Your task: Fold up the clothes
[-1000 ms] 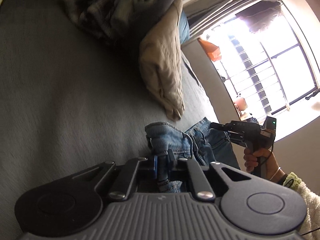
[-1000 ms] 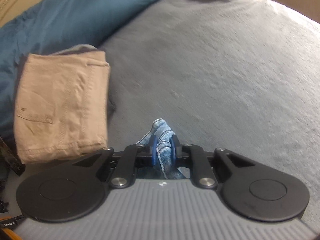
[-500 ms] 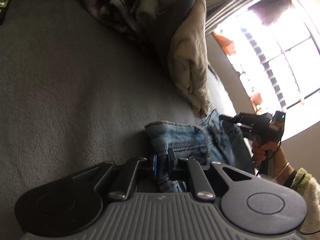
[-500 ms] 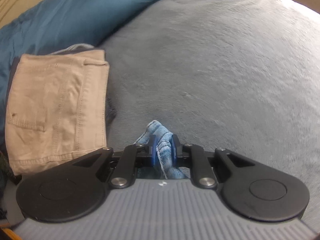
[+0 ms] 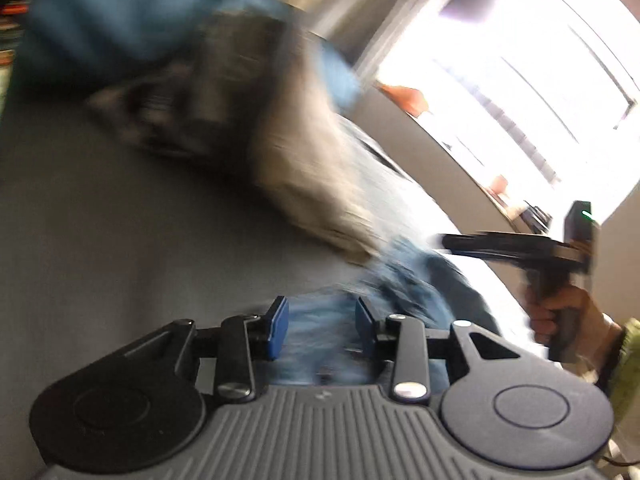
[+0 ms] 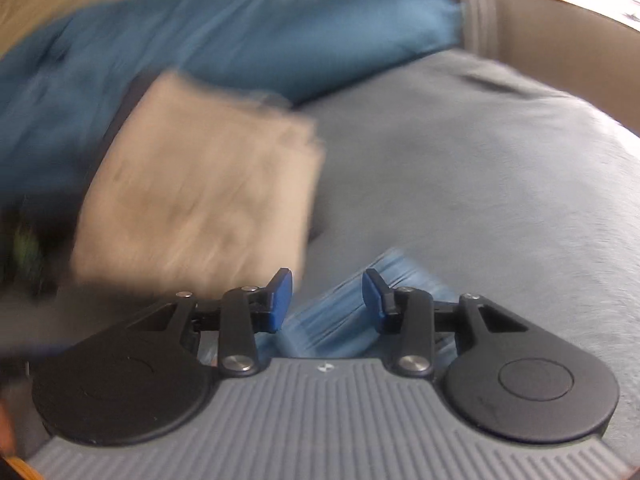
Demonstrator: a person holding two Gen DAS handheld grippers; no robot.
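Observation:
Blue jeans (image 5: 400, 280) lie on the grey bed cover (image 5: 100, 240), blurred by motion. My left gripper (image 5: 322, 312) hangs just above them, its jaws opening, with denim showing in the gap and clear of the blue pads. In the right wrist view a fold of the jeans (image 6: 340, 320) lies between the fingers of my right gripper (image 6: 328, 284), whose jaws are also opening and do not press on the cloth. The right gripper (image 5: 444, 240) also shows in the left wrist view, held by a hand (image 5: 560, 316) at the right.
Folded tan trousers (image 6: 200, 200) lie left of the jeans, also seen as tan trousers (image 5: 312, 184) beyond them. A blue pillow (image 6: 240, 40) and a dark heap of clothes (image 5: 192, 92) lie behind. A bright window (image 5: 520, 60) is at the right.
Both grippers were shut on the jeans and now stand apart from the cloth. The right gripper has swung sideways and both wrists have rolled; the views are blurred.

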